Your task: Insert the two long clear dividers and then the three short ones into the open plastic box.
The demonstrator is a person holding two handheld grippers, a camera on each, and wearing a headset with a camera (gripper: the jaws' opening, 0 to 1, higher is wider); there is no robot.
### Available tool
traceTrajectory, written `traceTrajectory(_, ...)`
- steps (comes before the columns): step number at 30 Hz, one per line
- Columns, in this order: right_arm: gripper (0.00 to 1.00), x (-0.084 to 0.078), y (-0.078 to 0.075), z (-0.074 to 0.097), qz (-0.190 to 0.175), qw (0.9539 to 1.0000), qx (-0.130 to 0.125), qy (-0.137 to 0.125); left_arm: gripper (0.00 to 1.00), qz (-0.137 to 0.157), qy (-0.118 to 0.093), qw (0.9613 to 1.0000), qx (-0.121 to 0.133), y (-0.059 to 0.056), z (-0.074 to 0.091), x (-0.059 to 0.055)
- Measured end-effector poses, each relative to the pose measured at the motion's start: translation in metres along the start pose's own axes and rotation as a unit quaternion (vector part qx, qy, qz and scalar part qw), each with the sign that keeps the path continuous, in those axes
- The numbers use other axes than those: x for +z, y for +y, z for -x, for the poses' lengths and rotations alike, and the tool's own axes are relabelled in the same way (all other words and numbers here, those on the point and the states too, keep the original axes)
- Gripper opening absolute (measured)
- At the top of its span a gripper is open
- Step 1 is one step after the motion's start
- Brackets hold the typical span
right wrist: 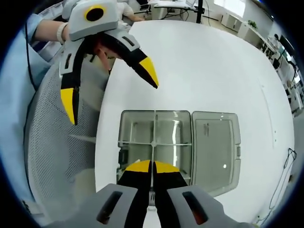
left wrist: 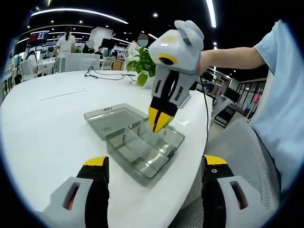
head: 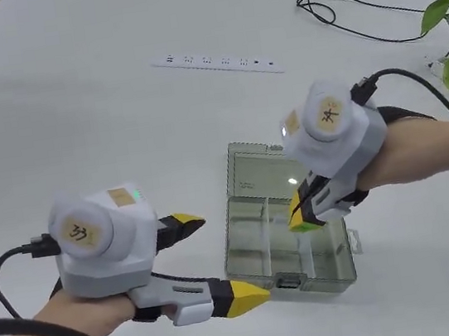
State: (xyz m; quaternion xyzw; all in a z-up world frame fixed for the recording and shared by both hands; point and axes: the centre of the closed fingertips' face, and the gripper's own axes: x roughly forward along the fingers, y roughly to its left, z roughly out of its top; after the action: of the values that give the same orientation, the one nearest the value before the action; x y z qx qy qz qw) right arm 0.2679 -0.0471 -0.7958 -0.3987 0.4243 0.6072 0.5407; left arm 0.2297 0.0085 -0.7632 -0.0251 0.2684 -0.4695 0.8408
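The open box [head: 331, 274] lies on the desk [head: 119, 133], its lid [head: 263, 171] flat at the box's 12 o'clock. Clear dividers [right wrist: 166, 143] already cross the box into cells, though their count cannot be read. The task looks well advanced, with probably short pieces left. The right tongs [head: 303, 220], clenched, point down over the box's middle; whether they pinch a clear piece cannot be told. The left tongs [head: 222, 258], released, hover at the box's 9 o'clock.
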Motion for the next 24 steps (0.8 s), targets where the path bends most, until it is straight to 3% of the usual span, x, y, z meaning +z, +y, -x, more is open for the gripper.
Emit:
traceTrajectory(11, 0.02, -0.009, -0.004, -0.024, -0.001, 0.9997, -0.011, 0.020, 0.80, 0.003, -0.002, 1.0000, 0.003, 0.002, 0.001, -0.001)
traceTrajectory(24, 0.01, -0.011, -0.005, -0.027, -0.006, 0.9992, -0.029, 0.027, 0.79, 0.002, -0.003, 1.0000, -0.001, 0.001, -0.002, 0.000)
